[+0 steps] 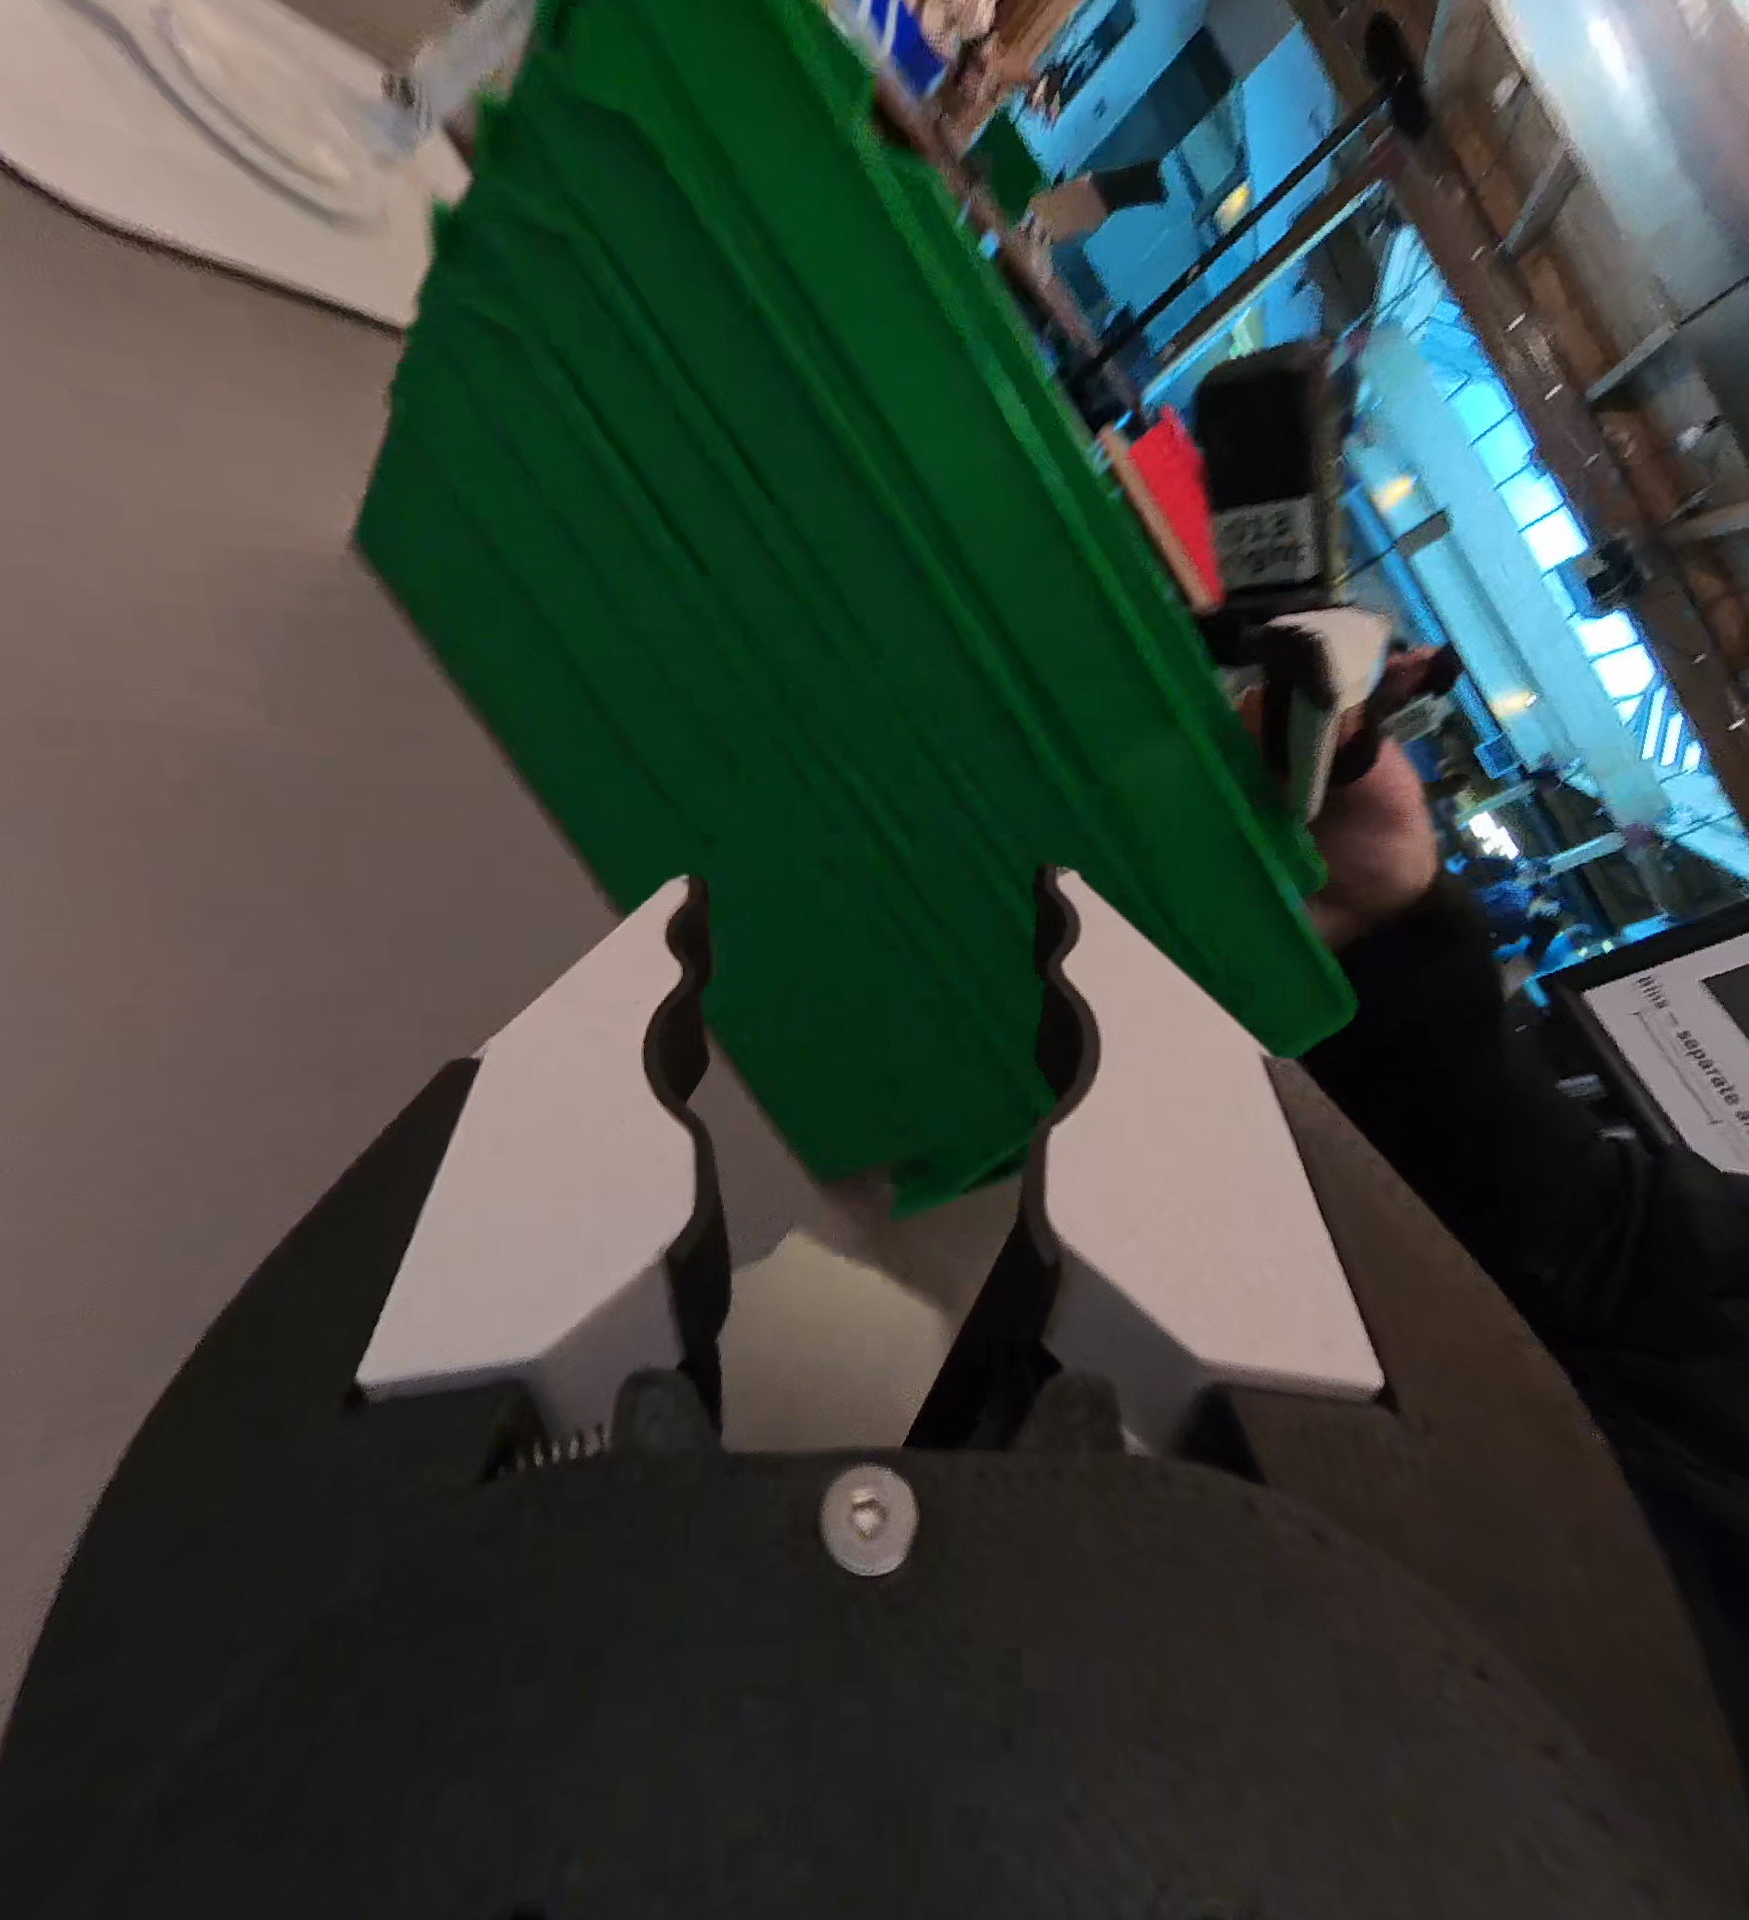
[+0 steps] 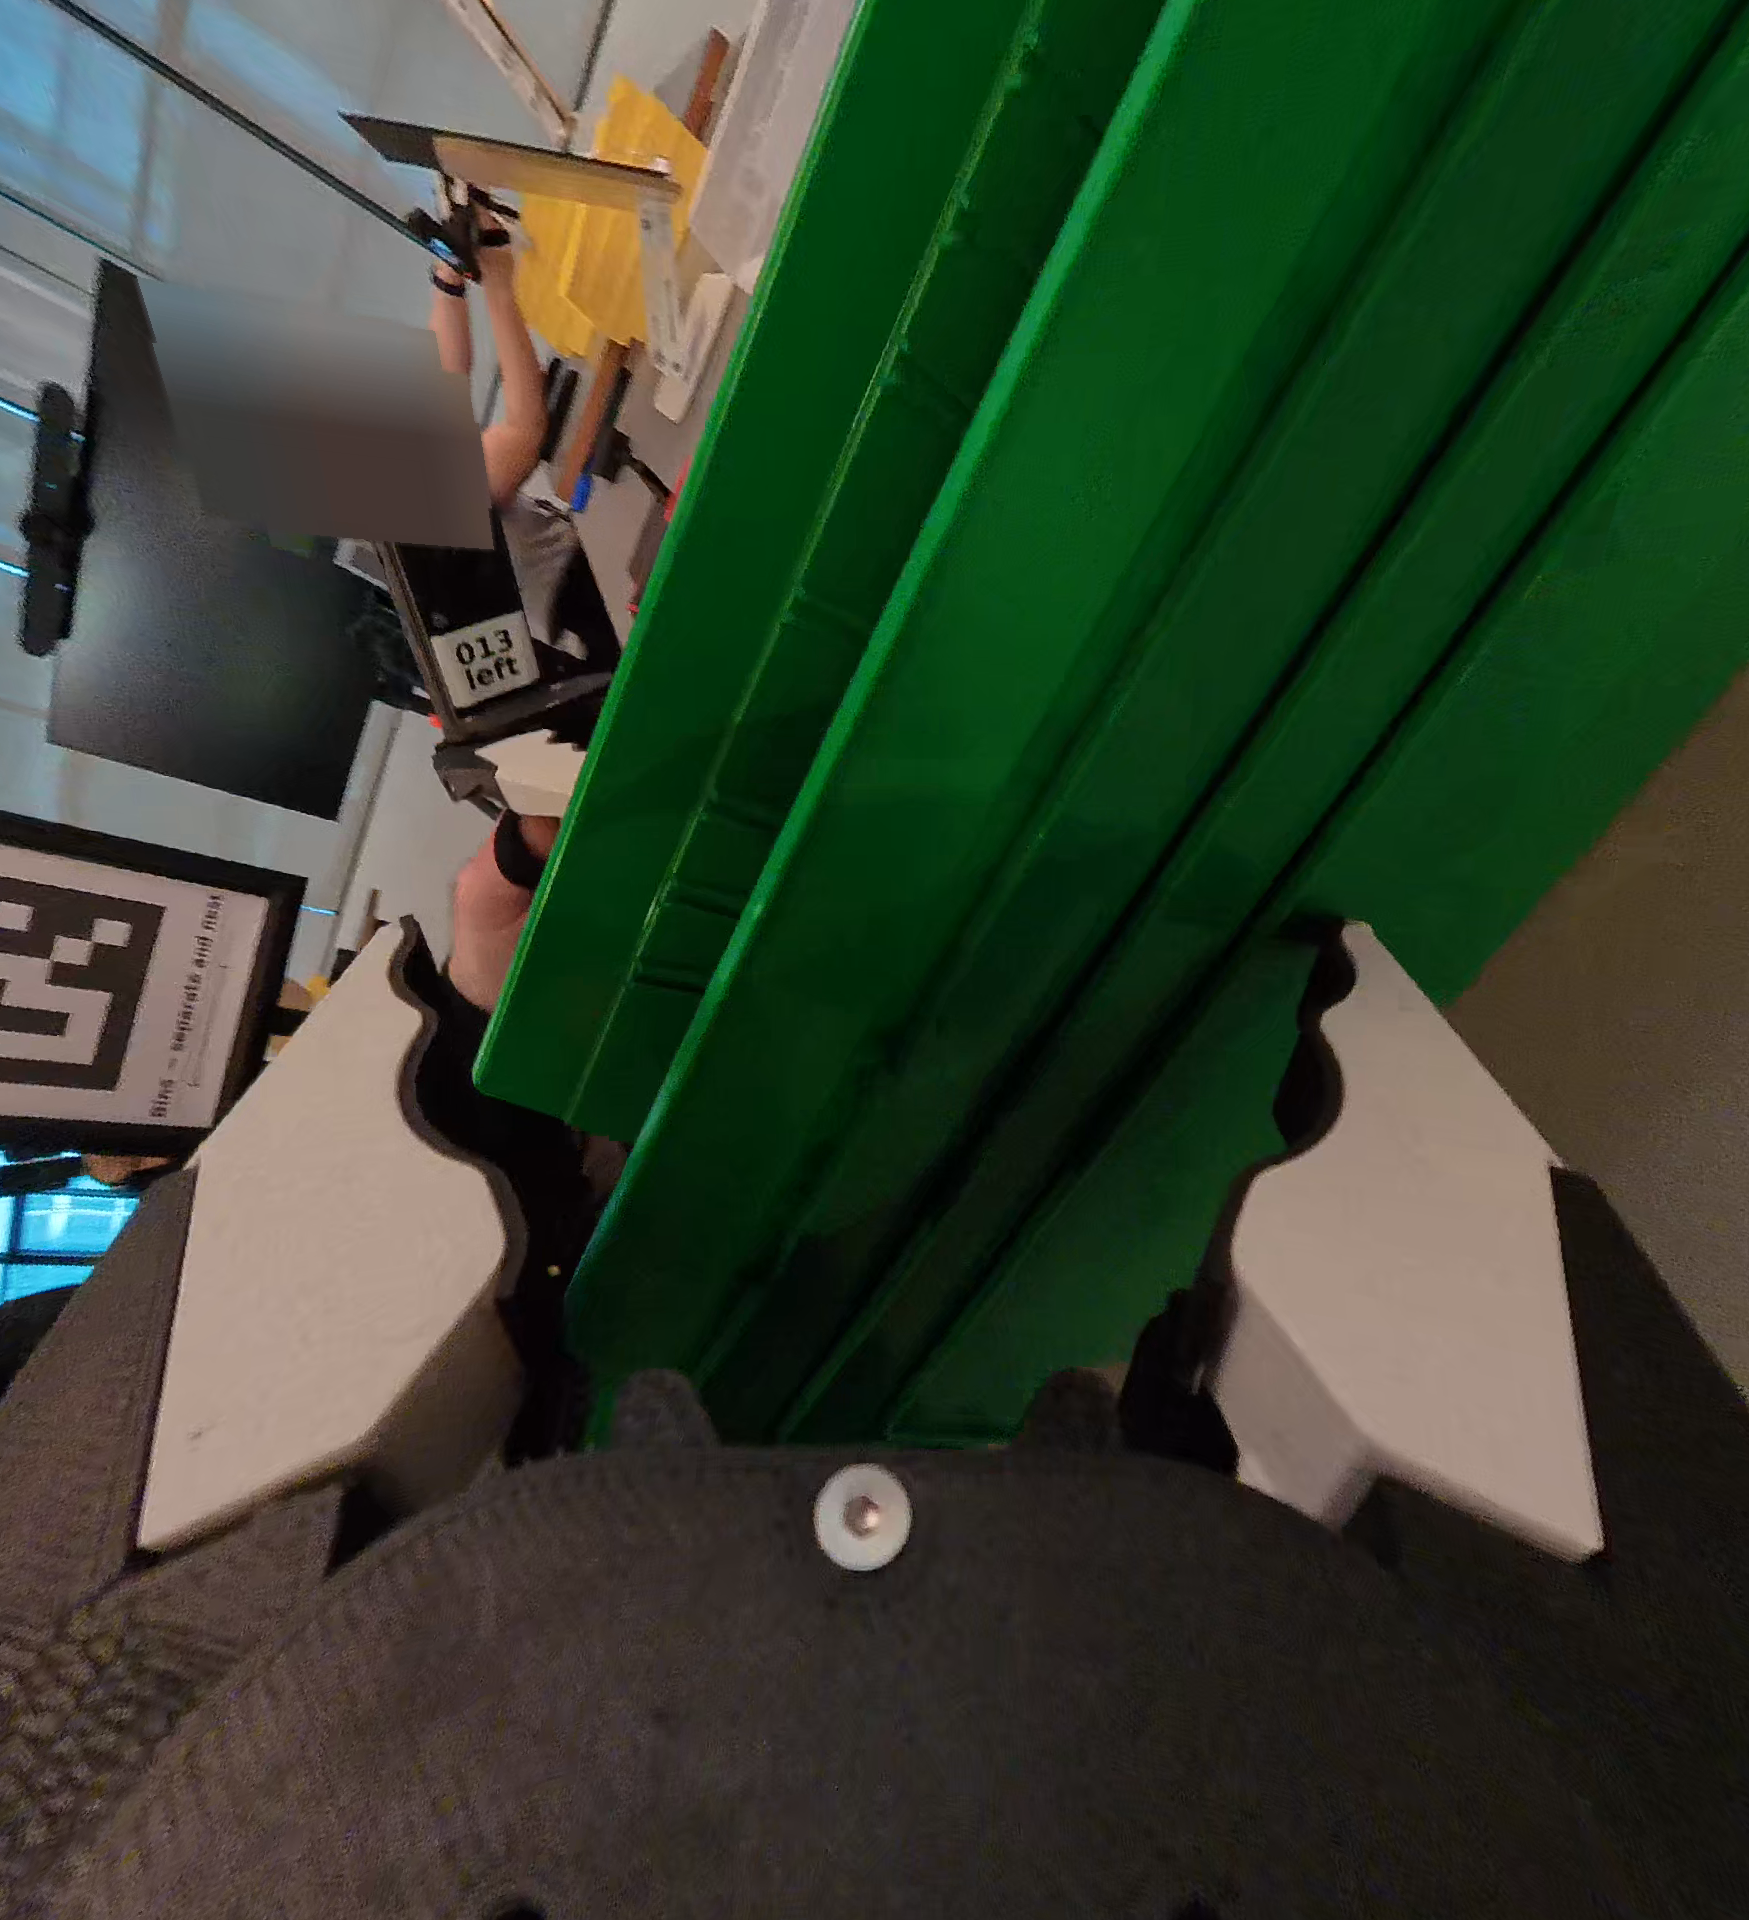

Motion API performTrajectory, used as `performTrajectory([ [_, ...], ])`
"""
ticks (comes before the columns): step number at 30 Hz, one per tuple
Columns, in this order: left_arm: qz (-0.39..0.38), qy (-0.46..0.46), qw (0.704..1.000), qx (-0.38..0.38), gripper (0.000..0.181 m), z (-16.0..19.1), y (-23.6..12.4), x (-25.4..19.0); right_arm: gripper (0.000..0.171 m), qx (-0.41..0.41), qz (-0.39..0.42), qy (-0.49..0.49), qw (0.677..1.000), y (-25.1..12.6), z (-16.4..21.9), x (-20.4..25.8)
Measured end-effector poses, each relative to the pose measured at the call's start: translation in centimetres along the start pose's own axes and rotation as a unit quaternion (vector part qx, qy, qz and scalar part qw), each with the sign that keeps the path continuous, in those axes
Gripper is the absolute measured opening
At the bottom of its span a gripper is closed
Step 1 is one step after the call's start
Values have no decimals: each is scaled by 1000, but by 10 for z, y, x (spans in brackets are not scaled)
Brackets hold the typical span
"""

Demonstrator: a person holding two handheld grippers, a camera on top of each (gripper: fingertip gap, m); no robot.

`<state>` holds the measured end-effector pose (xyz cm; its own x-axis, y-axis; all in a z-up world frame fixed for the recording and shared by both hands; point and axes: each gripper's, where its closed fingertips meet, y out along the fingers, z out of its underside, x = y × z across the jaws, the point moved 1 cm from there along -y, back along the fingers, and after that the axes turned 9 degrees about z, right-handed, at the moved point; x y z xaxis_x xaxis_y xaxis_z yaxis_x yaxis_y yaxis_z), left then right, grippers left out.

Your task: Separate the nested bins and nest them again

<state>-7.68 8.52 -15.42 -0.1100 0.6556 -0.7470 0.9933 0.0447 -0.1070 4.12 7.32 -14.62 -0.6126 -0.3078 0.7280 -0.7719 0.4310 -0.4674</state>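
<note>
A stack of nested green bins (image 1: pixel 745 520) is held tilted over the grey table (image 1: pixel 122 727). My left gripper (image 1: pixel 870 894) is half closed around the stack's near corner, with the right pad pressed on it. My right gripper (image 2: pixel 880 935) is wide open, and the bins (image 2: pixel 1265 520) run between its fingers into the throat. Its right finger touches the stack; a narrow gap shows at its left finger. Each gripper also shows on the far side of the stack in the other's view: the right one (image 1: pixel 1265 499) and the left one (image 2: pixel 485 675).
A white mat with a plate (image 1: pixel 174 135) lies at the table's far left. A framed sheet with a black-and-white marker (image 2: pixel 70 987) stands beside the bins. A dark monitor (image 2: pixel 195 675) and a person (image 2: pixel 517 395) are behind. Shelves stand farther back.
</note>
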Motion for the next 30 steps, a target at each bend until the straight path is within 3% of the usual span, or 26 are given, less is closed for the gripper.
performTrajectory([
  [9,18,11,998,-62,65,-33,-34,-13,157,-19,-69,11,997,69,-6,49],
  [17,-40,6,995,-95,65,-48,-72,13,157,-24,-110,14,994,109,-2,82],
  [21,-54,7,993,-101,63,-54,-80,21,153,2,-131,-3,991,110,11,92],
  [27,-63,11,995,-75,65,-55,-82,16,127,76,-134,-54,987,89,58,92],
  [30,-62,2,995,-75,64,-54,-83,14,125,70,-149,-49,985,89,72,98],
])
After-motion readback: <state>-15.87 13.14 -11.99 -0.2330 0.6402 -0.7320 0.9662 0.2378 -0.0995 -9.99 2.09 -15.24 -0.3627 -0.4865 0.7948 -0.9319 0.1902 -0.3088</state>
